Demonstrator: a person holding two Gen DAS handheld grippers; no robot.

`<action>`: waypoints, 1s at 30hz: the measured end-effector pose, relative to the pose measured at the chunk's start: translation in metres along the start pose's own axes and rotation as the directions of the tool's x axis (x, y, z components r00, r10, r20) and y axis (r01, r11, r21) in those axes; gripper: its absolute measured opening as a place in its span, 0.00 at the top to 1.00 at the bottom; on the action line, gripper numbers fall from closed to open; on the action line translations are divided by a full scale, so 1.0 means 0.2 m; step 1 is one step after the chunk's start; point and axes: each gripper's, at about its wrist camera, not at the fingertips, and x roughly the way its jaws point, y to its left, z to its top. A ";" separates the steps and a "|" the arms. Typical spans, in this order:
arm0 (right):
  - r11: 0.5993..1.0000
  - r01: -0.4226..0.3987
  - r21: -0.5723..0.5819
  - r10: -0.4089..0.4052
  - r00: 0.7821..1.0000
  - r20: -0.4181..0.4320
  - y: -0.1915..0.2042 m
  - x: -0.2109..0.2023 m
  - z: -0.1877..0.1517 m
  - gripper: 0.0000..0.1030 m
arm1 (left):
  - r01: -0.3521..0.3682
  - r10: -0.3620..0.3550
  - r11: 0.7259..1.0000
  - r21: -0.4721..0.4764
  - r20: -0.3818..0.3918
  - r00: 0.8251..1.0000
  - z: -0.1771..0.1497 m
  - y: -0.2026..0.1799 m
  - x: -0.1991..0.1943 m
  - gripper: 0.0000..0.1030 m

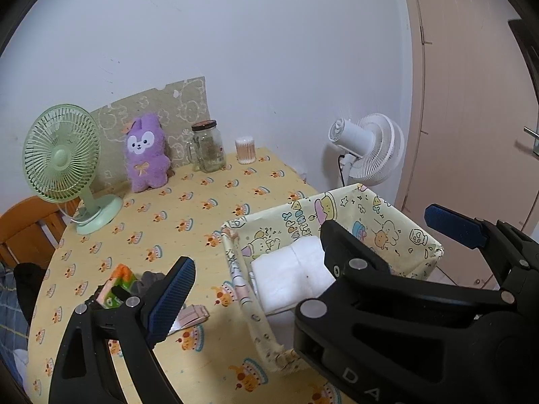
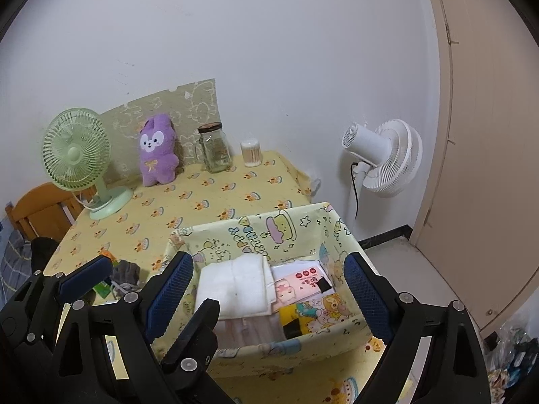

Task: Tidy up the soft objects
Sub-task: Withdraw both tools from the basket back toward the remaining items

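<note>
Both grippers empty and spread wide, the grey sock [image 2: 125, 274] lies just beyond the left gripper [image 2: 86, 277], left of the fabric bin [image 2: 296, 340] that the right gripper [image 2: 273, 289] straddles.

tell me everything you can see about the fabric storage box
The fabric storage box is a soft, open-topped bin, pale yellow with cartoon animal and cake prints. It stands upright near the table's right edge on the yellow tablecloth. Inside lie a folded white towel and printed packets. Neither gripper touches it.

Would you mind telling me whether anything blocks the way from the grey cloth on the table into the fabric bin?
Only the bin's near wall stands between the grey cloth and the inside; it must be lifted over. Space is tight beside the white towel.
</note>
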 end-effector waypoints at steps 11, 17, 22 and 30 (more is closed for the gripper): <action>0.999 -0.007 -0.032 0.008 0.999 0.034 0.12 -0.11 0.00 0.10 | -0.011 0.012 1.000 -0.021 0.036 0.999 -0.03 0.11 -0.12 0.08; 0.999 -0.014 -0.038 0.016 0.998 0.054 0.18 -0.16 0.00 0.10 | -0.019 0.020 1.000 -0.022 0.055 0.998 -0.05 0.16 -0.18 0.08; 0.999 -0.021 -0.046 0.025 0.997 0.067 0.24 -0.20 -0.01 0.10 | -0.028 0.030 0.999 -0.025 0.068 0.997 -0.06 0.21 -0.22 0.08; 0.997 -0.038 -0.068 0.044 0.995 0.086 0.33 -0.24 -0.03 0.10 | -0.047 0.050 0.998 -0.039 0.084 0.995 -0.10 0.26 -0.29 0.08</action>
